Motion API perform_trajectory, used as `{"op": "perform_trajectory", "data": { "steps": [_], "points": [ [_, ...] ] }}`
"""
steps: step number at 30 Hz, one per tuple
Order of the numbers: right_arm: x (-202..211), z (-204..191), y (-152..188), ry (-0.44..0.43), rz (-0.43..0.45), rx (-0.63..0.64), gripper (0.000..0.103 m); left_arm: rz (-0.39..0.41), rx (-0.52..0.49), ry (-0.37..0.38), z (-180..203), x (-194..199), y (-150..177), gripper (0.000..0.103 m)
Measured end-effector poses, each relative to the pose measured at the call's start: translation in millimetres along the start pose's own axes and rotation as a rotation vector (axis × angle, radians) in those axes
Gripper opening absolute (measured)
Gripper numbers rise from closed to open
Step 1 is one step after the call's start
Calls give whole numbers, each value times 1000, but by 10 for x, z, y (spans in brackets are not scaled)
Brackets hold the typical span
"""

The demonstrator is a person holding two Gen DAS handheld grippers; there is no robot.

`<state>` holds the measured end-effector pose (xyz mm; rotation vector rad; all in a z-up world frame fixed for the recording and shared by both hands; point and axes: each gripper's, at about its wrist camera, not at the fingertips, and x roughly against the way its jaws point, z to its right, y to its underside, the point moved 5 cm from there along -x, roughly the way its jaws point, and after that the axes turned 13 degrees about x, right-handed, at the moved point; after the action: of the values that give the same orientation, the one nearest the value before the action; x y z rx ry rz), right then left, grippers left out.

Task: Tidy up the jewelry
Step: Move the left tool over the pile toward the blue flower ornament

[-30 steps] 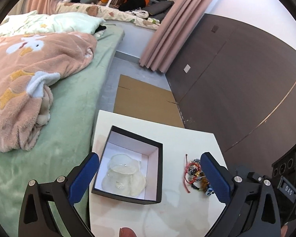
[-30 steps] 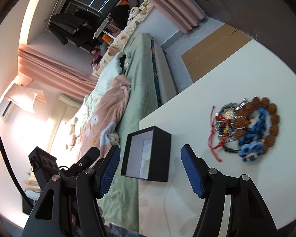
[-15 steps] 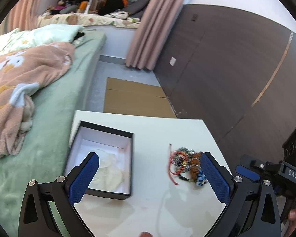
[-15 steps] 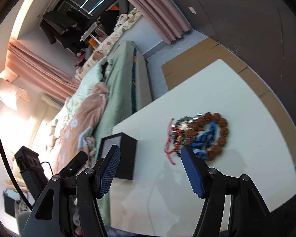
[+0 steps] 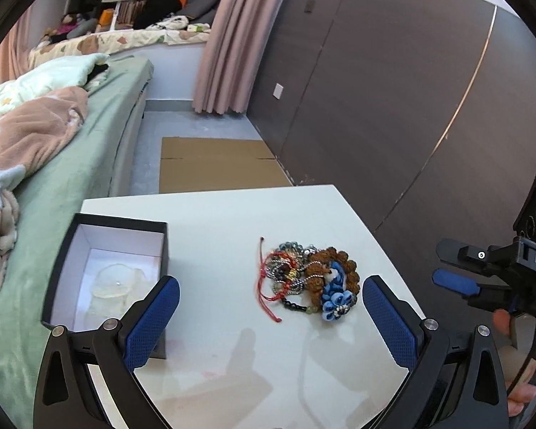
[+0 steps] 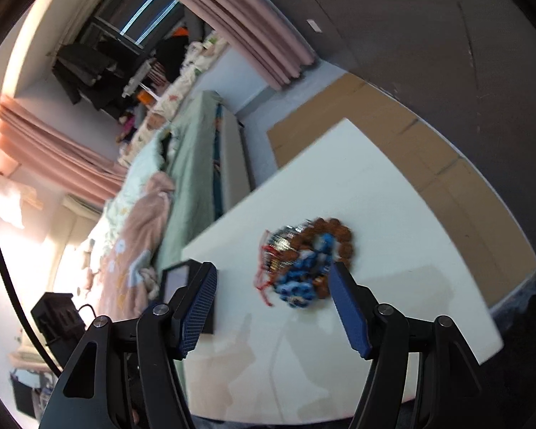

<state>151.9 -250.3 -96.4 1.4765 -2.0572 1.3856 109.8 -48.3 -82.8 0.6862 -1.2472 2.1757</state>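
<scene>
Lying in a tangled pile on the white table (image 5: 232,221) is the jewelry (image 5: 309,279): brown beads, a blue flower piece, silver chains and a red string, all mixed together. It sits near the middle of the table, well apart from the black box (image 5: 107,268). That box stands open at the table's left edge, white inside, with something clear and see-through at the bottom.

Above the table hangs the left gripper (image 5: 269,316), its two blue fingers (image 5: 153,318) far apart with nothing between them. From its own camera the pile shows in the gap, but it is not touched.

Over the near side of the pile hangs the right gripper (image 6: 273,305), and its jaws are opening, with nothing pinched. The jewelry looks blurry in that view.

Beside the table is a bed (image 5: 89,132) with a green sheet and a peach blanket (image 5: 21,136). Flat cardboard (image 5: 214,164) lies on the floor past the table, next to a dark wall (image 5: 393,100) and a pink curtain (image 5: 228,43).
</scene>
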Motion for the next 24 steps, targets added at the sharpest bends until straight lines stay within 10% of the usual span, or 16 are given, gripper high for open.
{"op": "perform_trajectory", "data": {
  "steps": [8, 24],
  "points": [
    [83, 360, 22, 73, 2, -77, 103, -56, -7, 29, 135, -192, 109, 102],
    [42, 658, 79, 59, -40, -215, 103, -143, -44, 78, 408, -659, 329, 86]
  ]
}}
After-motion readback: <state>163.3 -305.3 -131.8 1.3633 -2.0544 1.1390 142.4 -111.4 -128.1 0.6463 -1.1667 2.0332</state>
